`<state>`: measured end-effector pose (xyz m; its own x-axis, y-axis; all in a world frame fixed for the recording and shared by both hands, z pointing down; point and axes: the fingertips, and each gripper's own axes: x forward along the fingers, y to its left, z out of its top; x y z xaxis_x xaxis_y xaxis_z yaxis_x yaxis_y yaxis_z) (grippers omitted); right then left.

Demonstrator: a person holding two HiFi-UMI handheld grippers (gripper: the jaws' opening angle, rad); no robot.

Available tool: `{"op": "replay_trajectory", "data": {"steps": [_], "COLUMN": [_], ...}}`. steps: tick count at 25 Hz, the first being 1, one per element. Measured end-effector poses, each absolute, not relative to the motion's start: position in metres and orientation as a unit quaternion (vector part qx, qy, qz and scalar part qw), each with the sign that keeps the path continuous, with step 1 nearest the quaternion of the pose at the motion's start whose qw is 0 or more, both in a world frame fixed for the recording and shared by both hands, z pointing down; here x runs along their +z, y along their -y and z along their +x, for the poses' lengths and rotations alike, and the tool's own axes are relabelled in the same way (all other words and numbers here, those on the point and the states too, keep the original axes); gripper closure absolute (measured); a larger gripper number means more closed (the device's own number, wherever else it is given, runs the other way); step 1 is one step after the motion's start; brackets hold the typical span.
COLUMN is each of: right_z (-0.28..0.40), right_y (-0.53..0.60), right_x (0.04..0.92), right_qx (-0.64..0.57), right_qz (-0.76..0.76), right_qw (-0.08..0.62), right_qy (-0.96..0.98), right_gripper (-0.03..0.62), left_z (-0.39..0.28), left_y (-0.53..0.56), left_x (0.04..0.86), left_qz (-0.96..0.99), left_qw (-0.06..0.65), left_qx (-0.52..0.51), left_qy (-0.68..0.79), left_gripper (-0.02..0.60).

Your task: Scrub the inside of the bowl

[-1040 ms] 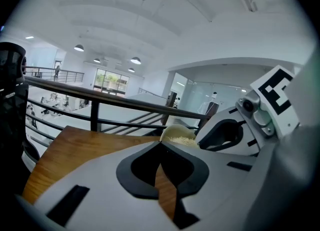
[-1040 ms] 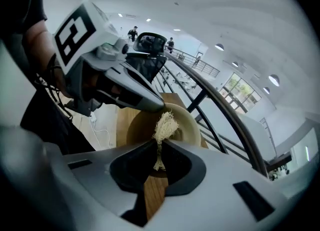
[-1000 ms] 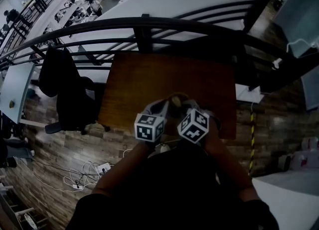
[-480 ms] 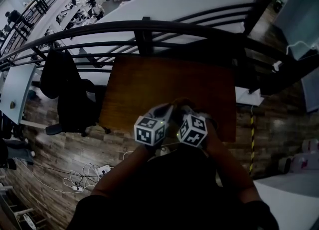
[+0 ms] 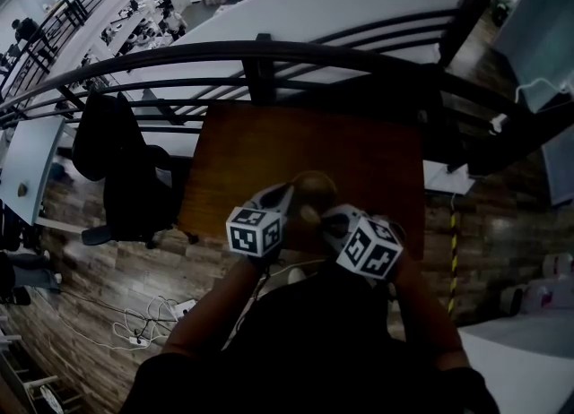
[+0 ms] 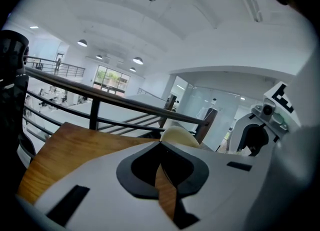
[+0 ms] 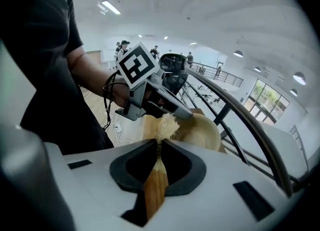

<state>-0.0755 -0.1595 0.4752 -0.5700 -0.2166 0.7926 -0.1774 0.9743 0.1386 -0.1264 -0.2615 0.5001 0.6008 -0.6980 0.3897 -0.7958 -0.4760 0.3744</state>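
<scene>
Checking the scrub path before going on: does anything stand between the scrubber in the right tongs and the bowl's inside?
Nothing visible blocks it. The scrubber in the right tongs sits just short of the bowl. The left tongs clamp the rim right beside it, crowding the path but not closing it.

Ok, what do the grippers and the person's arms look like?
The left gripper and right gripper: light grey bodies, black recess round the jaws, each with a white cube of black square markers. Dark short-sleeved shirt; a black cable by the left wrist.
</scene>
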Motion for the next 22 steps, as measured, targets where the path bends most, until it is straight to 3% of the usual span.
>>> {"op": "replay_trajectory", "data": {"steps": [4, 8, 17, 22], "right_z": [-0.059, -0.039, -0.024, -0.029], "right_y": [0.168, 0.182, 0.188, 0.188], "right_x": [0.451, 0.421, 0.398, 0.382], "right_qx": [-0.029, -0.015, 0.054, 0.073], "right_qz": [0.16, 0.227, 0.253, 0.243], "right_qw": [0.424, 0.352, 0.248, 0.199], "right_qy": [0.891, 0.908, 0.934, 0.947], "right_gripper": [0.555, 0.555, 0.554, 0.554], "left_z": [-0.131, -0.133, -0.123, -0.115], "left_y": [0.265, 0.263, 0.251, 0.237], "left_x": [0.494, 0.496, 0.473, 0.479], "left_qz": [0.851, 0.836, 0.83, 0.789], "left_qw": [0.318, 0.406, 0.475, 0.546], "left_qx": [0.049, -0.019, -0.12, -0.169], "left_qy": [0.416, 0.368, 0.268, 0.225], "left_gripper": [0.581, 0.581, 0.581, 0.581]}}
